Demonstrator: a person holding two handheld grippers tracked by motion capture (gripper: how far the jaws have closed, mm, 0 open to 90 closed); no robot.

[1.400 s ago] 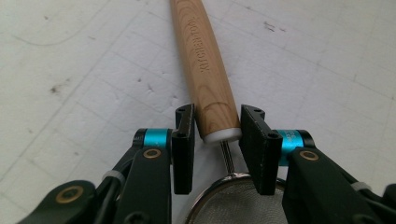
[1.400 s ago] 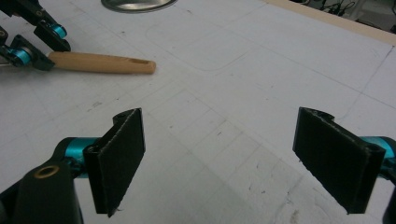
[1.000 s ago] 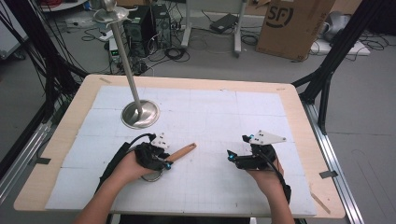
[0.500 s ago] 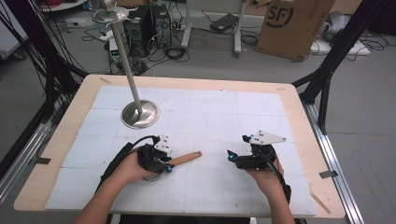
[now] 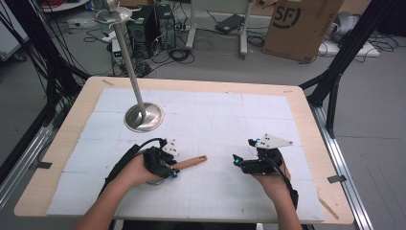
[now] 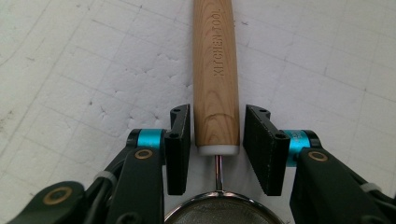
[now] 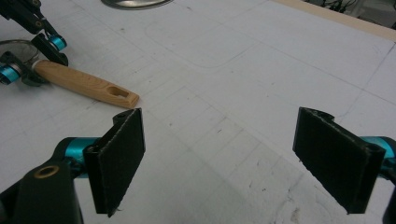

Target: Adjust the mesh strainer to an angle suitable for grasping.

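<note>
The wooden-handled strainer (image 6: 216,79) lies on the near left of the white mat (image 5: 230,120), its handle pointing right. The left gripper (image 6: 217,140) straddles the handle's mesh end, jaws narrow and just eased apart, with slim gaps on both sides, so nothing is gripped yet. A good grasp means centring on the handle, closing squarely, then lifting level. The right gripper (image 7: 233,158) waits wide open, near right.

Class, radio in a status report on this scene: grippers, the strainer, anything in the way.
Left gripper just opened, straddling strainer handle, small gaps either side. Right gripper open, holding nothing. Strainer flat on table. Metal stand well clear.
</note>
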